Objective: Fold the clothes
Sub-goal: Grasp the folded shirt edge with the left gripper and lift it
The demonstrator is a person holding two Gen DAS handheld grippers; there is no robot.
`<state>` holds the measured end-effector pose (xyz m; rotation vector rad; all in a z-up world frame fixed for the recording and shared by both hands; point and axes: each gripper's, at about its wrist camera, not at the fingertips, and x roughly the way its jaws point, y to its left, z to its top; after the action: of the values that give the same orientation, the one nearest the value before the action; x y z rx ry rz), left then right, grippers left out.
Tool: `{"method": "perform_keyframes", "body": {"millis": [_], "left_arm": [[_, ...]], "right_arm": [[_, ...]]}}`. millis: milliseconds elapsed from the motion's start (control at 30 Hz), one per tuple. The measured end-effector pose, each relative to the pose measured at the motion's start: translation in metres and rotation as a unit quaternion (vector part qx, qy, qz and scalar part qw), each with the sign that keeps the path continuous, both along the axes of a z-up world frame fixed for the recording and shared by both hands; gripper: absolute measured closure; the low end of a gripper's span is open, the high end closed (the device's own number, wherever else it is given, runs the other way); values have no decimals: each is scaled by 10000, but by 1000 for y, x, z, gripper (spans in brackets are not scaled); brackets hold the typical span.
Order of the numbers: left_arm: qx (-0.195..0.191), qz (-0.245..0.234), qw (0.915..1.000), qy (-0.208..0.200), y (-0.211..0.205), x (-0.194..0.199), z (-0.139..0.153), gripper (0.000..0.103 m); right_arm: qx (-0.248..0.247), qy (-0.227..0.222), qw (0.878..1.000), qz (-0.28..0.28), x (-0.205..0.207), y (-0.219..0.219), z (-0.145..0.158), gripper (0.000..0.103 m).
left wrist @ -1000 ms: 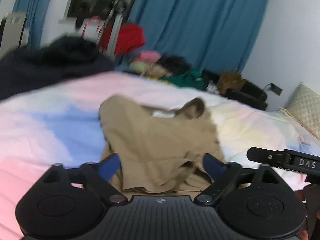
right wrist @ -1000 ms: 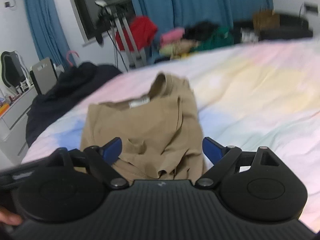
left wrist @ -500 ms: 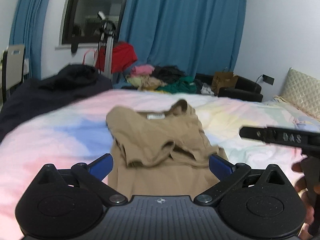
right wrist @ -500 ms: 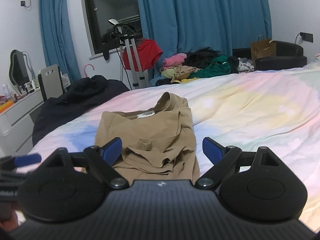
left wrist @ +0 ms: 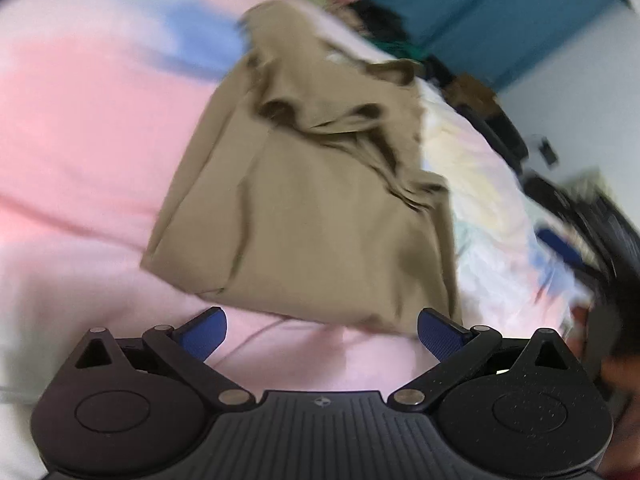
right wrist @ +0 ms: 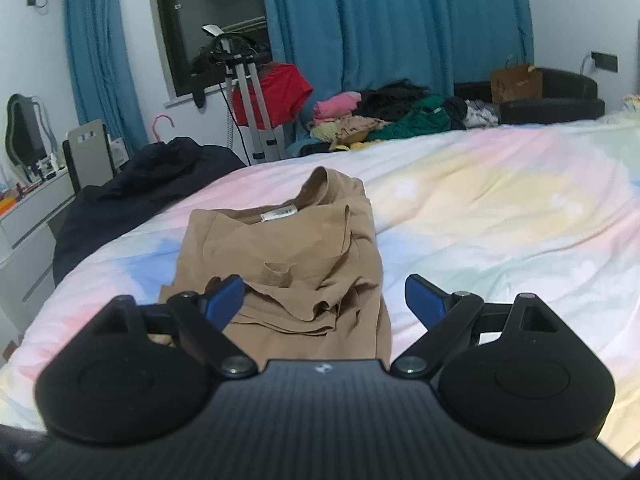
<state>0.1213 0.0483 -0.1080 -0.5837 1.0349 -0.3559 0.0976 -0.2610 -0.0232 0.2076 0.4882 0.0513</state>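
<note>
On the bed [right wrist: 500, 208], with its pastel pink, blue and yellow sheet, there's a tan shirt [right wrist: 288, 256] lying partly folded, collar end pointing away toward the curtains and the white tag showing near the neck. Going left to right in the right wrist view: white drawers [right wrist: 24, 232] at the far left edge, then a dark pile of clothing [right wrist: 148, 184] slumped on the bed's left side, then the shirt in the middle, and behind it a red garment [right wrist: 280, 92] hanging on a metal stand, a heap of pink, green and black clothes [right wrist: 384, 116] along the blue curtains [right wrist: 400, 24], and a brown paper bag [right wrist: 514, 80] on a black sofa at the right. The right claw [right wrist: 324, 300] is spread wide with nothing in it, its blue left fingertip over the shirt's near left part, the other one over bare sheet. The left wrist view is tilted and pretty blurry, but the left claw [left wrist: 322, 332] is wide apart too and empty, hovering over pink sheet just short of the shirt's near hem [left wrist: 304, 208]. The other claw shows as a dark blur at that view's right edge.
</note>
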Motion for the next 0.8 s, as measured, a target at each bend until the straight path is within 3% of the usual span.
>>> {"method": "perform_keyframes", "body": {"millis": [67, 133, 333, 433, 500, 567, 667, 800], "left_arm": [[-536, 365, 9976, 251, 16, 11, -16, 2], [-918, 654, 9934, 205, 27, 14, -20, 2], [-1427, 784, 9848, -606, 36, 3, -2, 5], [-1272, 776, 9877, -472, 32, 5, -7, 6], [-1035, 789, 9914, -130, 26, 11, -17, 19], [-810, 800, 9935, 12, 23, 14, -23, 24], [-541, 696, 9959, -211, 15, 14, -18, 25], [-138, 724, 9963, -433, 8, 13, -13, 48]], "right_arm": [[61, 49, 9999, -69, 2, -2, -2, 14], [142, 99, 9997, -145, 3, -4, -4, 14], [422, 283, 9983, -294, 7, -14, -10, 14], [579, 359, 9970, -370, 8, -19, -13, 14], [649, 435, 9962, -394, 10, -20, -15, 14], [698, 527, 9954, -394, 12, -20, -19, 14], [724, 619, 9949, -344, 14, -18, -22, 14], [588, 581, 9962, -283, 13, -13, -21, 14]]}}
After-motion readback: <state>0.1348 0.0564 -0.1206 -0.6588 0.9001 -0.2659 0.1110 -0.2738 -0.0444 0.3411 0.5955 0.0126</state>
